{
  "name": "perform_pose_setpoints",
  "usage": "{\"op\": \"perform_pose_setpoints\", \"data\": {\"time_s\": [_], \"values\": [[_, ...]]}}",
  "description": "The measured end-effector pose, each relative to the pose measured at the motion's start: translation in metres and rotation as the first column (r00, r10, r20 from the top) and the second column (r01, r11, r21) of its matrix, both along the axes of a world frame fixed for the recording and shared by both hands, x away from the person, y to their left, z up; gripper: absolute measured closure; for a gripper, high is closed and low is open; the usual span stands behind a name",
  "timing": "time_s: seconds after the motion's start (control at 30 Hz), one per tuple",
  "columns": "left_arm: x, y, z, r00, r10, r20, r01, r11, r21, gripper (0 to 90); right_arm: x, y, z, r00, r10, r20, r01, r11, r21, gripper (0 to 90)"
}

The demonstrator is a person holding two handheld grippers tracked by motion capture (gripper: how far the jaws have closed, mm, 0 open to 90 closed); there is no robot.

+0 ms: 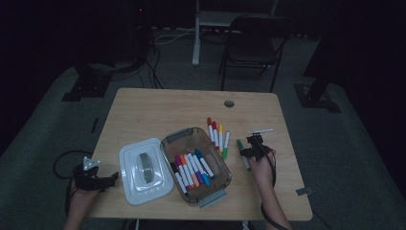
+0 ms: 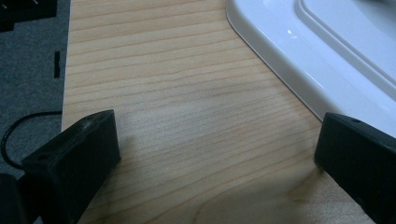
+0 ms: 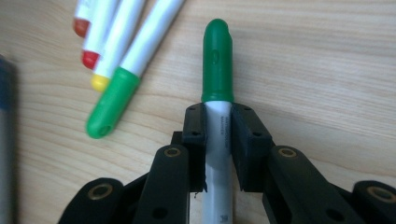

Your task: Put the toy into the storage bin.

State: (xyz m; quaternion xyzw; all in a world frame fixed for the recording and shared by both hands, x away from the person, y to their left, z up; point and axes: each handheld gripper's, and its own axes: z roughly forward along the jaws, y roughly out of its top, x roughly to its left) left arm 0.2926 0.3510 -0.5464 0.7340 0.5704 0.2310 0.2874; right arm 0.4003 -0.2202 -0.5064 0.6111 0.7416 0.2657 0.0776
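Dim room here, grey carpet all round a pale wooden table (image 1: 158, 103) with a small round cable hole (image 1: 229, 103) near its far edge at twelve o'clock, and a black folding chair (image 1: 253, 43) standing on the floor beyond it. Down at eight o'clock the left gripper (image 1: 111, 177) rests at the table's near-left corner, jaws spread wide over bare wood grain, nothing between them. Just to its right lies a white lid (image 1: 143, 170), and beside that a clear box (image 1: 195, 163) holding a row of markers. At two o'clock from the box, four loose markers (image 1: 218, 134) lie together on the wood. Over at three o'clock the right gripper (image 3: 218, 123) is pinching a green-capped marker (image 3: 217, 60) by its white barrel, the marker low over the tabletop just beside that loose cluster
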Motion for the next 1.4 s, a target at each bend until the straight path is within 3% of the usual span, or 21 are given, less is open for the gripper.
{"op": "perform_pose_setpoints", "data": {"time_s": [0.17,0.4,0.47,0.63,0.77,0.83,0.87,1.13,1.23,1.4], "values": [[0.000,0.000,0.000,1.0000,0.000,0.000,0.000,1.0000,0.000,0.5,-0.007,-0.004,0.020,0.9990,0.001,0.045,-0.003,0.999,0.043,77.0],[0.000,0.000,0.000,1.0000,-0.001,-0.002,0.001,1.0000,0.001,0.5,-0.022,0.000,0.063,0.9896,0.026,0.141,-0.043,0.992,0.121,77.0],[0.000,0.000,0.000,1.0000,0.000,0.000,0.000,1.0000,0.000,0.5,-0.028,0.006,0.077,0.9843,0.046,0.170,-0.073,0.986,0.152,77.0],[0.000,0.000,0.000,1.0000,0.000,0.001,0.000,1.0000,0.001,0.5,-0.039,0.023,0.105,0.9684,0.097,0.230,-0.139,0.975,0.174,76.9],[0.000,0.000,0.000,1.0000,0.000,0.001,0.000,1.0000,0.001,0.5,-0.046,0.039,0.122,0.9525,0.142,0.269,-0.195,0.964,0.180,76.9],[0.000,0.000,0.000,1.0000,-0.002,-0.001,0.002,1.0000,0.002,0.5,-0.047,0.042,0.125,0.9497,0.152,0.274,-0.207,0.961,0.185,76.9],[0.000,0.000,0.000,1.0000,0.000,0.001,0.000,1.0000,0.001,0.5,-0.050,0.054,0.134,0.9386,0.183,0.293,-0.241,0.954,0.179,76.9],[0.000,0.000,0.000,1.0000,-0.001,-0.001,0.001,1.0000,0.000,0.5,-0.054,0.097,0.143,0.9133,0.290,0.286,-0.346,0.923,0.167,76.9],[0.000,0.000,0.000,1.0000,-0.001,-0.001,0.001,1.0000,0.000,0.5,-0.055,0.107,0.143,0.9082,0.306,0.286,-0.360,0.919,0.162,76.9],[0.000,0.000,0.000,1.0000,-0.001,-0.001,0.001,1.0000,0.001,0.5,-0.057,0.127,0.149,0.8898,0.354,0.288,-0.411,0.896,0.167,76.9]]}}
